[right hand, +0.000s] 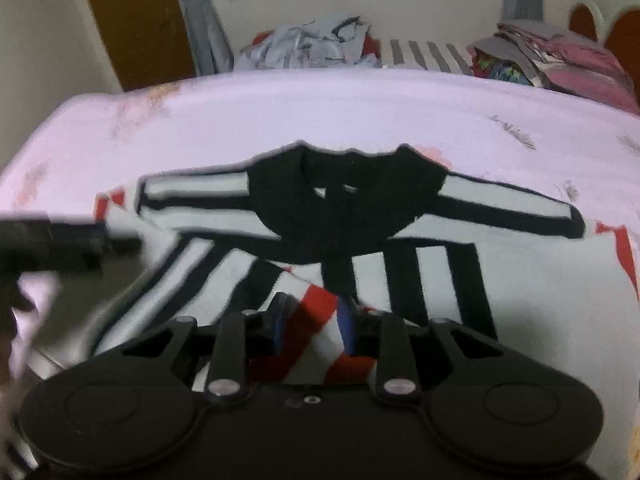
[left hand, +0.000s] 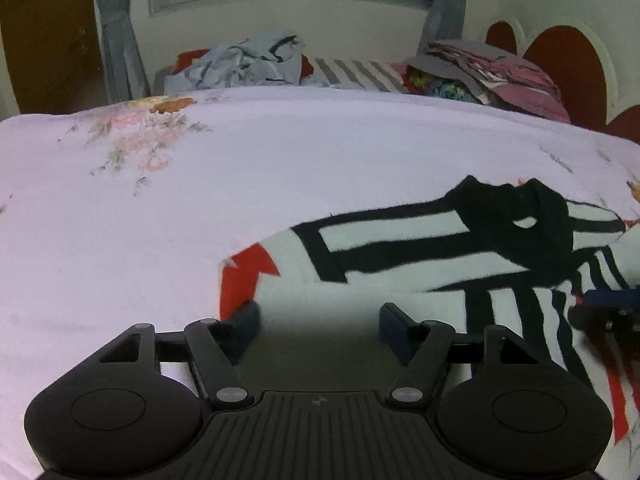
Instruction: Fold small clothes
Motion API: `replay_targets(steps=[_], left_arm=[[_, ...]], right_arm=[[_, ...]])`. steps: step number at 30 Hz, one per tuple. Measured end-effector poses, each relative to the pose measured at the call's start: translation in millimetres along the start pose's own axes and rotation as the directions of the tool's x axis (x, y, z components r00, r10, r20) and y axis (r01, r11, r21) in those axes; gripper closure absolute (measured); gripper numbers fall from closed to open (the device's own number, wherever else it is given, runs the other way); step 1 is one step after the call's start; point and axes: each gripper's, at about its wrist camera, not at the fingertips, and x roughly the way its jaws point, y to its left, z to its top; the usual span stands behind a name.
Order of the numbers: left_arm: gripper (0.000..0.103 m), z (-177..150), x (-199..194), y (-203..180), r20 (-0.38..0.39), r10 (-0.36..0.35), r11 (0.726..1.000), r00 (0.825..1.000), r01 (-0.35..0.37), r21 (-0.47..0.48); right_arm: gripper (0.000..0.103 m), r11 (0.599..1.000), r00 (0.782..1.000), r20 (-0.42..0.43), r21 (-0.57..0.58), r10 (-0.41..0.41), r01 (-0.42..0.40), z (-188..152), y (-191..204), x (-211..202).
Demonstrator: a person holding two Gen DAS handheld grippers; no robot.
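Note:
A small white jersey [left hand: 400, 248] with black stripes, red patches and a black collar [right hand: 348, 200] lies spread on the pale pink bedsheet [left hand: 200, 200]. My left gripper [left hand: 320, 322] stands open over the jersey's left edge, one finger beside a red patch and nothing pressed between the pads. My right gripper [right hand: 313, 322] is shut on a bunched fold of red-and-white striped cloth at the jersey's [right hand: 440, 272] near hem. The right gripper [left hand: 612, 304] shows at the right edge of the left wrist view. The left gripper [right hand: 72, 240] is a dark blur at the left of the right wrist view.
Across the bed lie a crumpled pale blue pile of clothes [left hand: 248, 60] and a stack of folded pink and grey cloth [left hand: 500, 76]. A red headboard [left hand: 568, 64] stands at the right. Behind are a window, grey curtains and a brown door.

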Motion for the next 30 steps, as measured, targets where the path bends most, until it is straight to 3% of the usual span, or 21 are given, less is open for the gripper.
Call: replay_targets(steps=[2, 5, 9, 12, 15, 18, 22, 27, 28, 30], left_arm=[[0.036, -3.1, -11.2, -5.3, 0.013, 0.029, 0.999, 0.999, -0.030, 0.026], [0.036, -25.5, -44.6, -8.9, 0.055, 0.015, 0.999, 0.998, -0.017, 0.030], [0.036, -68.9, -82.7, -24.2, 0.078, -0.003, 0.999, 0.997, 0.000, 0.041], [0.036, -85.2, -83.2, -32.0, 0.054, 0.017, 0.999, 0.998, -0.020, 0.051], [0.036, -87.0, -79.1, -29.8, 0.049, 0.029, 0.998, 0.998, -0.032, 0.058], [0.035, -86.0, -79.4, -27.6, 0.046, 0.032, 0.995, 0.998, -0.036, 0.094], [0.028, -83.7, -86.5, -24.4, 0.019, 0.061, 0.995, 0.998, -0.062, 0.079], [0.027, -89.7, -124.0, -27.8, 0.078, 0.076, 0.990, 0.994, -0.084, 0.109], [0.023, -91.5, -131.2, -29.1, 0.090, 0.078, 0.990, 0.993, -0.088, 0.113], [0.000, -96.2, -144.7, -32.6, 0.124, 0.090, 0.987, 0.988, -0.105, 0.119]], right_arm=[[0.080, 1.000, 1.000, 0.006, 0.008, -0.013, 0.013, -1.4, -0.4, -9.5], [0.077, 0.999, 0.997, 0.076, 0.046, -0.019, 0.016, -15.3, -18.5, -38.6], [0.074, 0.996, 0.997, 0.063, 0.068, -0.053, 0.049, -45.7, -41.4, -68.1], [0.077, 0.994, 0.996, 0.012, 0.055, -0.091, 0.090, -63.1, -46.4, -67.3], [0.078, 0.988, 0.993, 0.007, 0.097, -0.118, 0.117, -66.3, -52.5, -67.7], [0.078, 0.984, 0.985, -0.003, 0.033, -0.173, 0.173, -66.8, -43.9, -67.5], [0.076, 0.972, 0.973, -0.012, 0.049, -0.232, 0.232, -71.2, -44.3, -81.2], [0.072, 0.978, 0.974, 0.105, 0.078, -0.201, 0.194, -90.1, -36.0, -138.5], [0.071, 0.979, 0.975, 0.113, 0.087, -0.192, 0.183, -92.4, -35.5, -145.0], [0.055, 0.981, 0.978, 0.123, 0.112, -0.170, 0.157, -96.9, -34.6, -155.6]])
